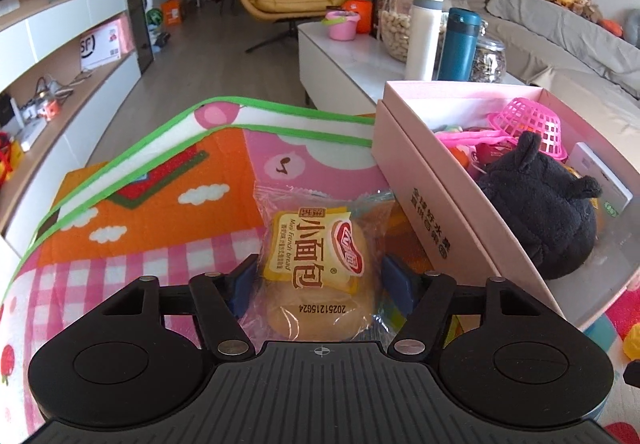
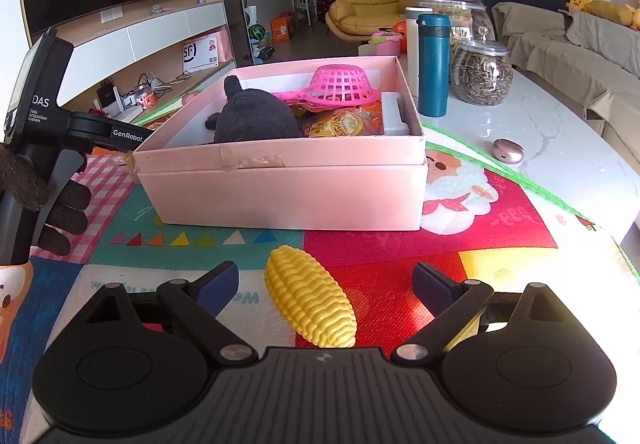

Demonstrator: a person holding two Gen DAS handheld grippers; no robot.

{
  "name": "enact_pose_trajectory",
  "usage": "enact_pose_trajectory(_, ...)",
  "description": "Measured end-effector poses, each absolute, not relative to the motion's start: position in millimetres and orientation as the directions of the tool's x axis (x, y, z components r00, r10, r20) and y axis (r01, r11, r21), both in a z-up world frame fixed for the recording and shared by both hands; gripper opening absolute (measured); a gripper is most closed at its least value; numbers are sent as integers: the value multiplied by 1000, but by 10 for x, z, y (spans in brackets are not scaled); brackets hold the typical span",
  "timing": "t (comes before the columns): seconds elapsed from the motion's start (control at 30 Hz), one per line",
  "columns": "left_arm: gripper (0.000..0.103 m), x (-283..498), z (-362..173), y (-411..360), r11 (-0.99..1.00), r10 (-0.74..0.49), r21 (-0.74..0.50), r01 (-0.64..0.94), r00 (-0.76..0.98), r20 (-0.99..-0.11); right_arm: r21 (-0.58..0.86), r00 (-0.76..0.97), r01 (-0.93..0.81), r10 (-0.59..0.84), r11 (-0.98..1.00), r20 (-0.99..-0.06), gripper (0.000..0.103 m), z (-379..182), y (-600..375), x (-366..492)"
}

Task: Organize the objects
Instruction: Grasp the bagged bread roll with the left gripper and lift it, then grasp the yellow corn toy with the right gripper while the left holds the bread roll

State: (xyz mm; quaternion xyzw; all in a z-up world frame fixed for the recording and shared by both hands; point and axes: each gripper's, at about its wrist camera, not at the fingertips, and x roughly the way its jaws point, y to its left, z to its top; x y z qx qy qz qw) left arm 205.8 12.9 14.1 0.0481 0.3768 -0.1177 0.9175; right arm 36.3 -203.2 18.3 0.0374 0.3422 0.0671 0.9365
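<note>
Our left gripper [image 1: 318,276] has its jaws apart astride the bread [image 1: 316,264]; right gripper [image 2: 324,284] gapes around the corn [image 2: 310,302]. We should centre each before squeezing gently.

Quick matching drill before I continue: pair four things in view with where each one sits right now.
Things:
1. bread packet
2. toy corn
3. black plush
4. teal flask

Places:
A. inside the pink box
B. on the white tabletop, behind the box
C. on the mat, between the left tool's fingers
D. on the mat, between the right tool's fingers

Pairs: 1-C, 2-D, 3-A, 4-B
</note>
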Motion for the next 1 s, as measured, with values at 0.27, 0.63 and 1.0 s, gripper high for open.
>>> enact_pose_trajectory(0.27,59,1175,226,415,970,-205,-68,232,641,-739,91,766,-112,144,990,-626,94,191,-1991,336)
enact_pose_trajectory(0.63,58,341,194,420,956,-268,-116,270,644,-716,77,712,-241,231,967,-664,94,229,-1756,78)
enact_pose_trajectory(1.0,58,232,175,347,959,-268,-132,251,653,-708,-7,718,-172,121,985,-686,35,281,-1732,276)
